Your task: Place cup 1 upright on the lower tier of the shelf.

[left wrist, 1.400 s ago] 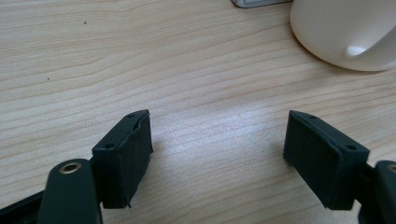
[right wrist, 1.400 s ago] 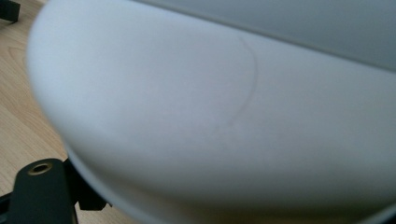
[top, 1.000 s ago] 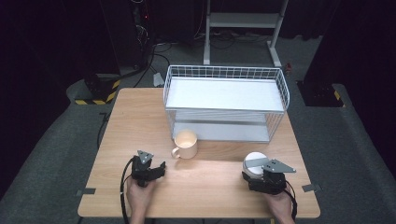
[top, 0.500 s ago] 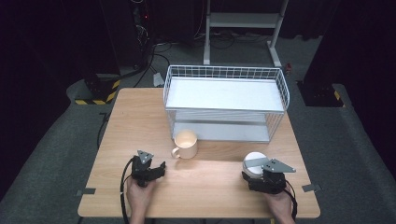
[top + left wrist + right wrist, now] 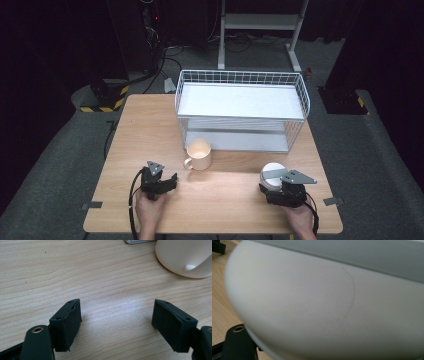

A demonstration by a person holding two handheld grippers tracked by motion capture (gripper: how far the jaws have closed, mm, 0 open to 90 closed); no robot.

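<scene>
While the left tool (image 5: 116, 325) gapes empty, a white bowl (image 5: 324, 305) hides the right tool's (image 5: 280, 186) grip.

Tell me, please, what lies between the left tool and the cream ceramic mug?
Only bare wooden tabletop. In the left gripper view, the open left tool faces the cream ceramic mug across an uncluttered stretch of wood; the high view agrees.

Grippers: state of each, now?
Left gripper: open, empty, near the mug.
Right gripper: against the white bowl; open or shut cannot be told.
</scene>
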